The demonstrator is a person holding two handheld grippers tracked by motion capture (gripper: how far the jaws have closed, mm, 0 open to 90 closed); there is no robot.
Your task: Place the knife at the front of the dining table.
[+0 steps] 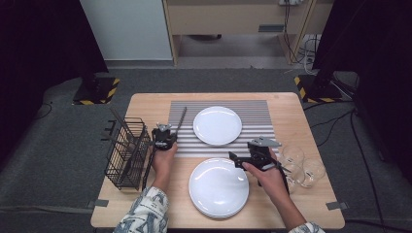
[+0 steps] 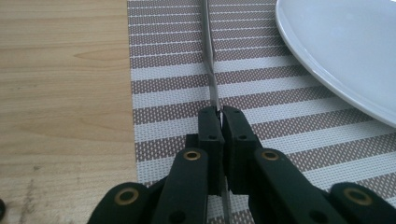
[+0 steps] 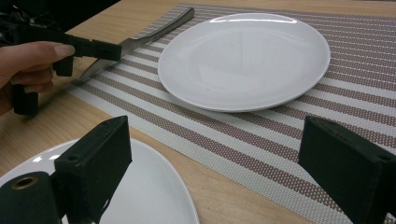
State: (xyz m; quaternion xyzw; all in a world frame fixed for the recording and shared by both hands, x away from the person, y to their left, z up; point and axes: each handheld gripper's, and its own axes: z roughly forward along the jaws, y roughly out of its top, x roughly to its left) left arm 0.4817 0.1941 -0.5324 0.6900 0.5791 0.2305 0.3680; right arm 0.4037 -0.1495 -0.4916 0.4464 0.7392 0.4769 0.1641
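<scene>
Table [image 1: 145, 104] — placemat [image 1: 260, 109], near plate [image 1: 218, 188], basket [image 1: 127, 153], glasses [image 1: 303, 165].

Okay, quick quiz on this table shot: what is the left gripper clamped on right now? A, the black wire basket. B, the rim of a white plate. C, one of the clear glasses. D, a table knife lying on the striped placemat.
D: the left gripper has its jaws pinched on the blade of the knife, which lies along the striped placemat beside the white plate.

Lab-like recording space, black curtains [image 1: 34, 43] flanking a wooden table [image 1: 145, 104], hazard-taped stand bases [image 1: 97, 92] sitting on grey carpet, cables [image 1: 335, 124] trailing.
</scene>
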